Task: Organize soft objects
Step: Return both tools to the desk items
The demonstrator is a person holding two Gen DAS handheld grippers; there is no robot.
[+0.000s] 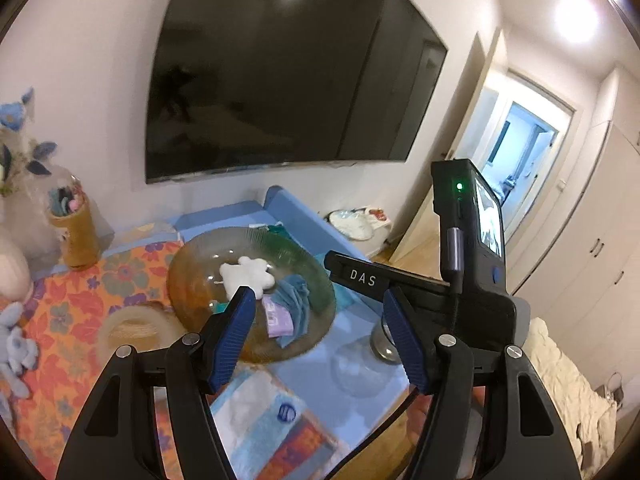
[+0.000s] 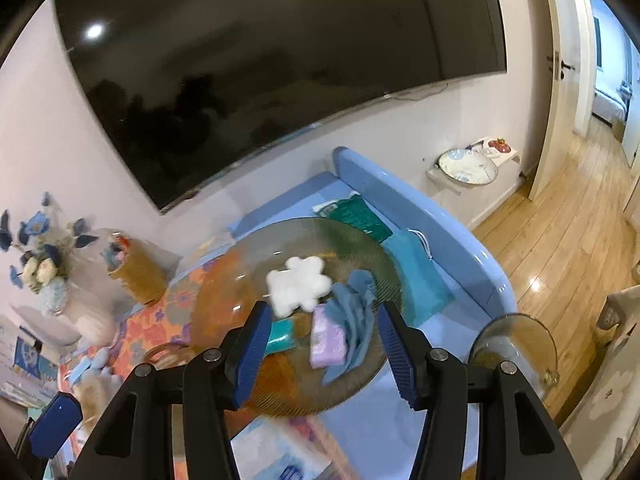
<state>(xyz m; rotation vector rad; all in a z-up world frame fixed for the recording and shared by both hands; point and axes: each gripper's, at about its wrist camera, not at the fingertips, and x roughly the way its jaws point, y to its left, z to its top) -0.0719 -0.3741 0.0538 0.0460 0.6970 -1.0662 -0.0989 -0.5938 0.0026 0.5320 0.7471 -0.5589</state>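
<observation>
On glass plate [image 2: 240,264], purple packet [image 2: 328,338] lengthwise toward camera

White plush [image 2: 298,286], lilac packet [image 2: 328,340], orange floral cloth [image 1: 80,300]

Warm indoor light fills the room as I look through both fisheye lenses. Ceiling lamps [image 1: 576,16] flare white at upper right and reflect as bright spots in the dark television screen [image 1: 288,80]. Cool daylight spills from the doorway [image 1: 520,148]. Straight lines bow hard toward the black corners. The glass plate [image 2: 280,392] and floral cloth [image 1: 80,292] smear with motion blur.
</observation>
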